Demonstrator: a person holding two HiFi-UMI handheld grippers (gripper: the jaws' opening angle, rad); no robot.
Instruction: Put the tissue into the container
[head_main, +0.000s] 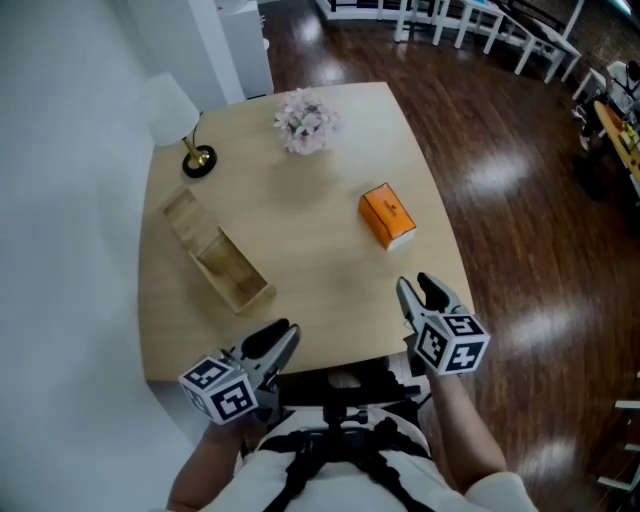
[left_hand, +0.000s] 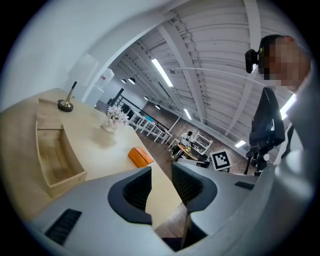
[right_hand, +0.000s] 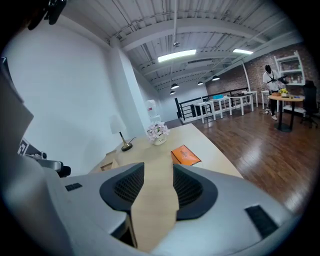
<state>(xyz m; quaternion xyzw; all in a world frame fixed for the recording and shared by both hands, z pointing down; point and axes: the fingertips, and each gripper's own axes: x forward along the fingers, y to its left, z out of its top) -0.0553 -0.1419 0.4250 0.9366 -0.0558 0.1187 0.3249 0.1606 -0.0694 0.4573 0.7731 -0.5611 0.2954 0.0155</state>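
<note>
the tissue box, orange and rectangular, is seen lying flat on the right half of the table, turned at a slant to its edges. the container, a long, pale wooden box open at the top, is set empty on the table's left half, also slanted and well apart from the tissue box.

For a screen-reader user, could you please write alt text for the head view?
The left gripper and right gripper, open and empty, hover at the near edge of a table holding an orange tissue box, a wooden container, a lamp and flowers.
</note>
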